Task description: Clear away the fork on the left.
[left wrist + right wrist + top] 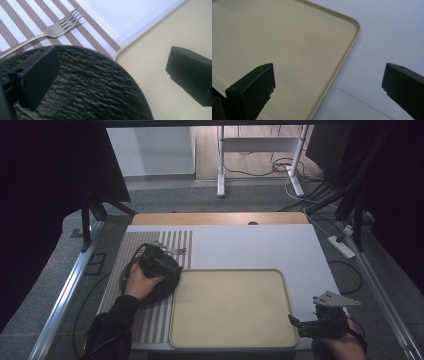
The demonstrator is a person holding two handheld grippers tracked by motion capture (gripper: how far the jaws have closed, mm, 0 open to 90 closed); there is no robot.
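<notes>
In the high view, the left gripper [159, 254] sat over one black round plate [167, 285] on the striped mat [150, 320] at the worktop's left edge, one beige tray [232, 307] lay empty along the near edge, and the right gripper [296, 321] hung at the tray's near right corner. In the left gripper view, its jaws were spread wide and released, one over the plate [87, 85] and one over the tray [150, 65], with one fork [53, 30] just beyond the plate's rim on the mat. In the right gripper view, that gripper [328, 83] was equally wide open, holding nothing, its jaws straddling the tray's edge [342, 60].
</notes>
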